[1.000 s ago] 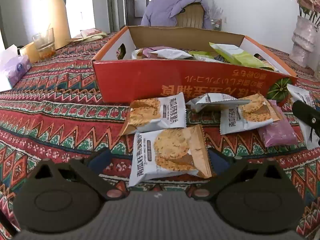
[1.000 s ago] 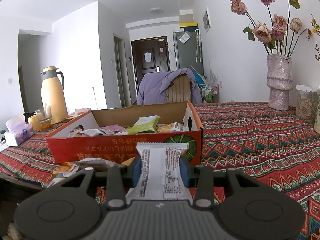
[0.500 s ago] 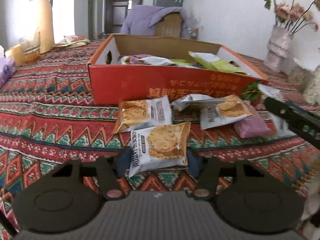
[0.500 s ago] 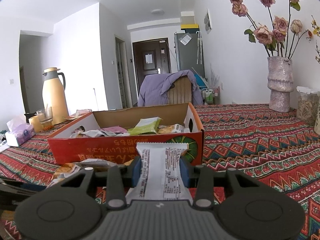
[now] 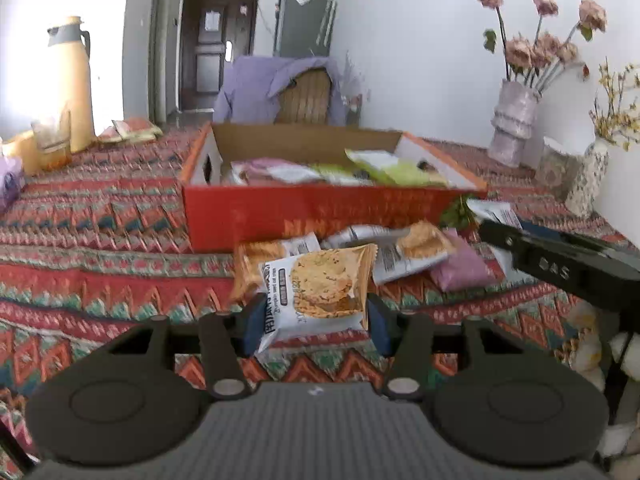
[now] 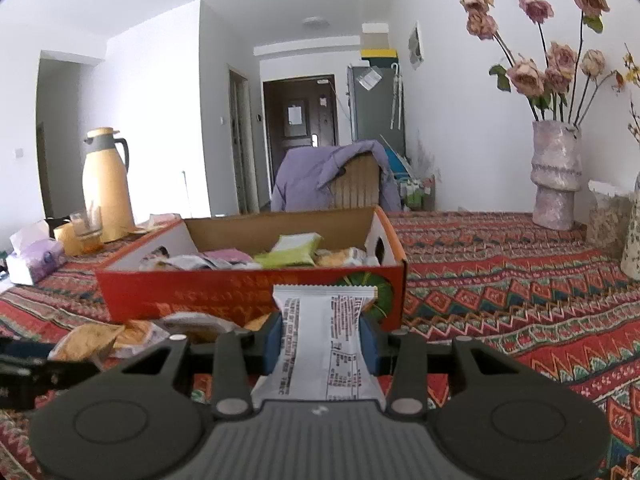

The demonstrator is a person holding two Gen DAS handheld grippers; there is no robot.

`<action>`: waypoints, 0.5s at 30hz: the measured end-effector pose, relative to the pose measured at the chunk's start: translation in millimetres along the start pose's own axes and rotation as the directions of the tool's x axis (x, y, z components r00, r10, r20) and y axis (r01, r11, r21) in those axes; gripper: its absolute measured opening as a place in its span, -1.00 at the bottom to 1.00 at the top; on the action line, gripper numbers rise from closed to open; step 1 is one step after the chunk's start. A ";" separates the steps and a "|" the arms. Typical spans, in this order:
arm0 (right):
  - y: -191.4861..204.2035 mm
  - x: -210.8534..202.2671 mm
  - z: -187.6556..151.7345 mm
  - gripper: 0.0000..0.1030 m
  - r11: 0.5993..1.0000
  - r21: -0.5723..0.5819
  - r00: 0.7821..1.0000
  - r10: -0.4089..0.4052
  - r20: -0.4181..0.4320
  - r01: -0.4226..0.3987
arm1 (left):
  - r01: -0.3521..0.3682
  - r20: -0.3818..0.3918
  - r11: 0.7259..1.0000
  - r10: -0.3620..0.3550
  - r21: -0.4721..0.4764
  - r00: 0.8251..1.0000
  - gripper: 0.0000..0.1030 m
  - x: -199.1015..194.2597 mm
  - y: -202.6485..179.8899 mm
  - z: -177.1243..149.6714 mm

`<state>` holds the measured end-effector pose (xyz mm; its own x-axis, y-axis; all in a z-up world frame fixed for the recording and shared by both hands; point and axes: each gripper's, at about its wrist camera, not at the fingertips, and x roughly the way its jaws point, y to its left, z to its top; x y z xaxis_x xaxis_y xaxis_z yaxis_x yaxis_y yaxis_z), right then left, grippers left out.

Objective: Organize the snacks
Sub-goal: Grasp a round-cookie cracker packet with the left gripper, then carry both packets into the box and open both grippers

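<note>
Foil cookie packet pinched in left claw; right claw pinching white wrapper.

The left gripper fingers clamp a cookie packet before the red box.

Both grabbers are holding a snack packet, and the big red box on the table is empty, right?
Not quite. The red box is not empty: the right wrist view shows several packets inside, including a green packet. The rest holds: the left gripper is shut on a cookie packet, and the right gripper is shut on a white packet.
</note>
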<state>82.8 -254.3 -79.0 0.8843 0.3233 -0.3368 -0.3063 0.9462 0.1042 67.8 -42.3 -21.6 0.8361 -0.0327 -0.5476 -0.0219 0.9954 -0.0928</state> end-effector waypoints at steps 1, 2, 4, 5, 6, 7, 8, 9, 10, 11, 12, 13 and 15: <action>1.4 -3.0 3.8 -0.23 1.000 0.004 1.000 0.008 0.009 -0.008 | 0.003 0.011 1.000 -0.003 -0.006 1.000 0.02 -1.3 2.1 3.8; 2.3 -5.6 7.4 -0.23 1.000 0.009 1.000 0.015 0.017 -0.015 | 0.004 0.021 1.000 -0.004 -0.013 1.000 0.02 -2.3 4.3 8.0; 6.6 -10.3 16.5 -0.23 1.000 0.007 0.999 0.028 0.035 -0.028 | 0.004 0.048 1.000 -0.003 -0.019 0.999 0.02 -4.3 7.2 17.8; 9.6 -12.3 21.6 -0.23 0.999 0.002 0.998 0.033 0.045 -0.033 | 0.006 0.060 1.000 -0.004 -0.022 0.998 0.02 -4.6 8.3 22.7; 12.2 -13.4 26.7 -0.23 0.999 -0.001 0.998 0.038 0.054 -0.038 | 0.008 0.073 1.000 -0.006 -0.024 0.997 0.02 -5.0 8.9 28.5; 14.5 -13.7 31.7 -0.23 0.999 -0.003 0.997 0.044 0.062 -0.044 | 0.010 0.082 1.000 -0.008 -0.024 0.997 0.02 -4.8 9.2 34.1; 16.7 -13.9 36.4 -0.23 0.999 -0.005 0.996 0.050 0.070 -0.050 | 0.011 0.091 1.000 -0.008 -0.024 0.996 0.02 -4.5 9.4 39.6; 18.8 -13.0 41.4 -0.23 0.998 -0.008 0.995 0.055 0.078 -0.055 | 0.011 0.102 1.000 -0.009 -0.024 0.995 0.02 -3.4 9.1 45.7; 21.3 -11.3 46.4 -0.23 0.998 -0.013 0.995 0.057 0.086 -0.056 | 0.010 0.112 1.000 -0.007 -0.023 0.994 0.02 -2.6 8.7 51.2; 23.5 -9.0 51.1 -0.23 0.998 -0.019 0.994 0.058 0.091 -0.056 | 0.007 0.119 1.000 -0.004 -0.022 0.993 0.02 -1.2 8.5 56.9; 25.5 -6.1 55.5 -0.23 0.998 -0.024 0.994 0.059 0.094 -0.057 | 0.006 0.126 1.000 -0.004 -0.021 0.992 0.02 0.8 8.5 63.4; 26.9 -2.6 59.9 -0.23 0.998 -0.026 0.994 0.062 0.095 -0.060 | 0.007 0.130 1.000 -0.005 -0.019 0.992 0.02 2.5 8.6 68.6; 29.3 5.3 69.0 -0.23 0.998 -0.027 0.993 0.067 0.098 -0.065 | 0.007 0.137 1.000 -0.004 -0.019 0.991 0.02 7.3 8.3 79.8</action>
<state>102.8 -224.1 -13.2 0.8919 0.3859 -0.2358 -0.3726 0.9226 0.1002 117.5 -27.1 40.0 0.9032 -0.0245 -0.4286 -0.0263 0.9933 -0.1123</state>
